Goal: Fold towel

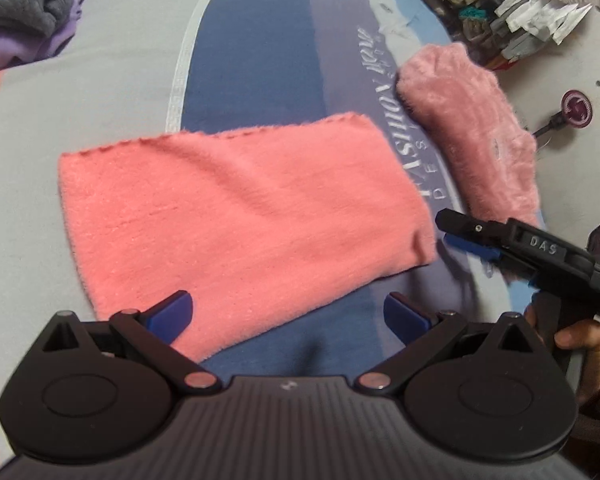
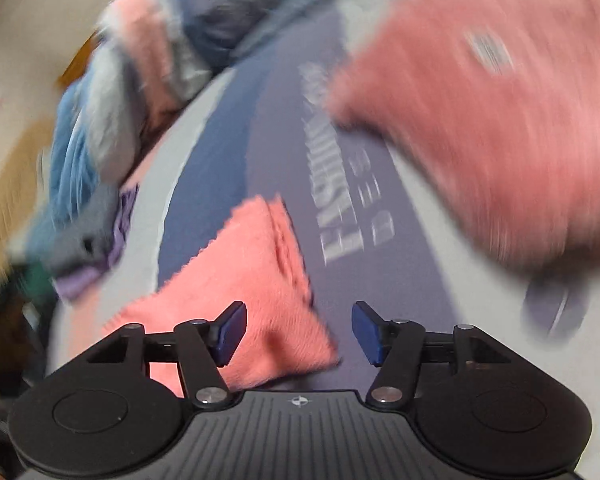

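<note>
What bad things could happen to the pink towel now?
1. The pink towel lies already folded, and neither open gripper holds it. The right gripper sits close beside its corner and could nudge the layers apart.
2. The fluffy pink cloth lies right next to the towel, so a grab there might catch the wrong thing.
3. The right wrist view is blurred, which suggests fast movement; a quick sweep might drag the towel across the bedsheet.
</note>
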`<state>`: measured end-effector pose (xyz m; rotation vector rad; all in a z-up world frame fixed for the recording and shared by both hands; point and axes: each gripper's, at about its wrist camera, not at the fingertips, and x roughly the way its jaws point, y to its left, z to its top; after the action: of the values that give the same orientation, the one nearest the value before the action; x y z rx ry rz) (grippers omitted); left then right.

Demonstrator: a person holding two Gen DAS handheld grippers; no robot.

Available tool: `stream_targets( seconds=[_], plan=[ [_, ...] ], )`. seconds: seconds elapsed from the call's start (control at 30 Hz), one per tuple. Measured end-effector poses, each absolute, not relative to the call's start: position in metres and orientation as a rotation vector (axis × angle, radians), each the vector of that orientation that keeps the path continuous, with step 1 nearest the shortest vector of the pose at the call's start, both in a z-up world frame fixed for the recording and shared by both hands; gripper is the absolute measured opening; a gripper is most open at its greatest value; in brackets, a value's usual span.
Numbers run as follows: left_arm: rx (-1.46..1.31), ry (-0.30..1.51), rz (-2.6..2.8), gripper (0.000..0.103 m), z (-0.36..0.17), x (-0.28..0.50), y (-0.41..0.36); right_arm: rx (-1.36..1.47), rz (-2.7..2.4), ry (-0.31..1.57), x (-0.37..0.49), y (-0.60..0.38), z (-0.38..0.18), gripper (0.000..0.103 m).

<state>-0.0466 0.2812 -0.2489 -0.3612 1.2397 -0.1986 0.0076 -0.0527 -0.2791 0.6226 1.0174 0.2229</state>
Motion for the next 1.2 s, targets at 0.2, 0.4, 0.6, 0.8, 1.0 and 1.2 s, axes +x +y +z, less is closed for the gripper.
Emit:
stream_targets(
  seconds=[0.2, 0.4, 0.6, 0.8, 1.0, 1.2],
  plan=[
    [-0.316, 1.327, -0.138, 0.103, -0.277, -0.037, 0.277, 0.945, 0.180, 1.026, -0.005, -0.047, -0.313, 0.057],
    [-0.156, 1.365, -0.171, 0.103, -0.281, -0.031, 0.255, 1.068, 0.169, 1.031, -0.005, -0.038, -0.323, 0.040],
    [-0.305, 1.283, -0.148, 0.103, -0.263, -0.042, 0.271, 1.064, 0.156, 1.037, -0.003, -0.037, -0.324, 0.037],
    [-1.118, 1.057, -0.141, 0.103, -0.286, -0.103, 0.354, 1.079, 0.160, 1.042, -0.002, -0.039, -0.326, 0.038],
    [-1.661, 0.732, 0.077, 0.103, -0.336, -0.164, 0.385, 1.067, 0.177, 1.047, -0.001, -0.039, -0.327, 0.040],
    [-1.738, 0.621, 0.186, 0.102, -0.350, -0.164, 0.373, 1.067, 0.187, 1.054, 0.001, -0.040, -0.328, 0.040]
  ],
)
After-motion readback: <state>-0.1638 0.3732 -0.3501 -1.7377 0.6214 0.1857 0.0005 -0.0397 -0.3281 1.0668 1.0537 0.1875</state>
